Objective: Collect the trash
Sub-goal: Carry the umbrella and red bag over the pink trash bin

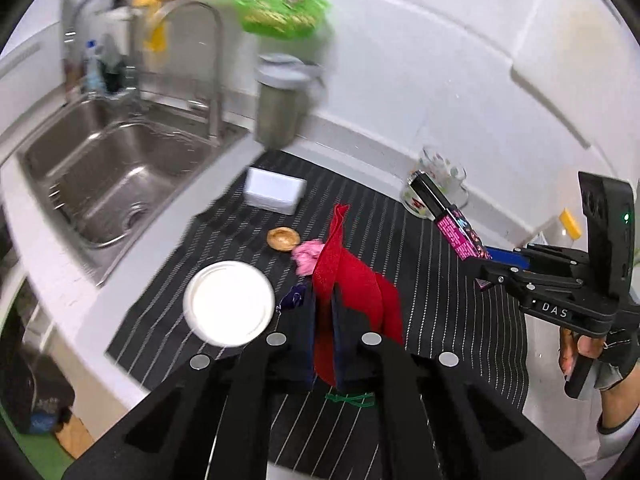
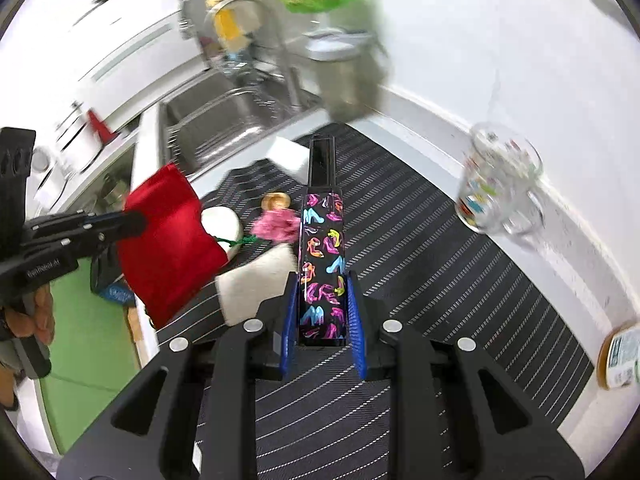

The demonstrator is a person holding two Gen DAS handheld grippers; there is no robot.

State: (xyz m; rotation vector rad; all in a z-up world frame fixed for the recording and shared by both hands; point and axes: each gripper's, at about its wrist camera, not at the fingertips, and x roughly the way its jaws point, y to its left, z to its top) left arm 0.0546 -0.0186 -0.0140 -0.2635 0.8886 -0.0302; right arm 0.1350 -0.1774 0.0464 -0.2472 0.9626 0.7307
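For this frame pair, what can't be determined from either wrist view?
- Trash bin: smeared by motion blur in both views; whether its lid is open is unreadable.
- Green bag above it: print blurred.
- Jar: cut off by the right wrist view's edge; label too small.
- Red pouch in the left gripper: contents hidden.
- Patterned box in the right gripper: dark open end, contents unseen.

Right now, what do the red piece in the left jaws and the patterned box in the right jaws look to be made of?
Red piece: likely soft matte fabric or felt; it folds and hangs limp. Patterned box: probably glossy printed cardboard; straight edges, open end, colourful shoe print on black.
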